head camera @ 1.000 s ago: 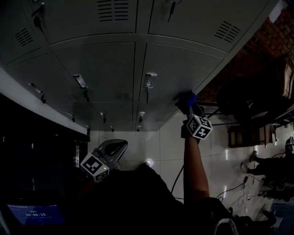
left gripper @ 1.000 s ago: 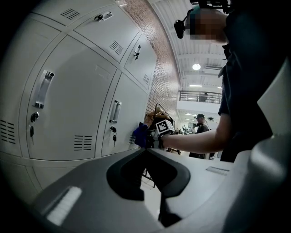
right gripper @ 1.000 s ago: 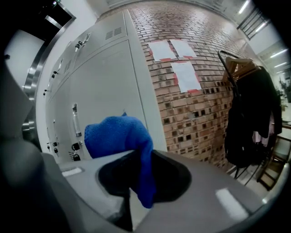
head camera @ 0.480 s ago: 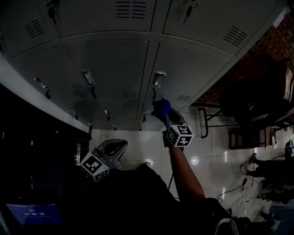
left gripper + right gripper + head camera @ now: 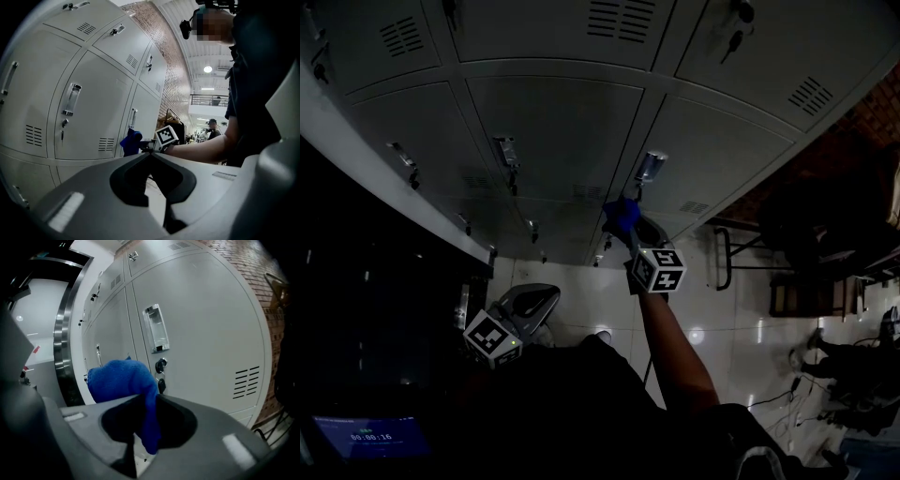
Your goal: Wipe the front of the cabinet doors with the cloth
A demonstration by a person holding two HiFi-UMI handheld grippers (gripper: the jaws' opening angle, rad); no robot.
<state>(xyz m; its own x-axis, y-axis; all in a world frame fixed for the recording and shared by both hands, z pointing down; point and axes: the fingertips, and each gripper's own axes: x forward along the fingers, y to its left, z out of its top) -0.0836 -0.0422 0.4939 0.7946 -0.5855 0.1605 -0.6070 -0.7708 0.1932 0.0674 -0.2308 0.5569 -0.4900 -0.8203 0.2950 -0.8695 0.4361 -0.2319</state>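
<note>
Blue cloth [image 5: 119,376] is being pinched by the fingers of the right gripper [image 5: 147,404] beside a door's key [image 5: 161,385] — snagging is being risked there; the left gripper [image 5: 151,157] is being held pressed together.

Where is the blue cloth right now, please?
In the head view the blue cloth sits centre-right, clamped in the right gripper, just below a door handle of the grey cabinet.

brick wall [image 5: 874,111] right; glossy tiled floor [image 5: 741,305]; lit screen [image 5: 370,436] lower left.

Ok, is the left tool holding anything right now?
No, the left tool is shut on nothing; the blue cloth sits in the right tool.
</note>
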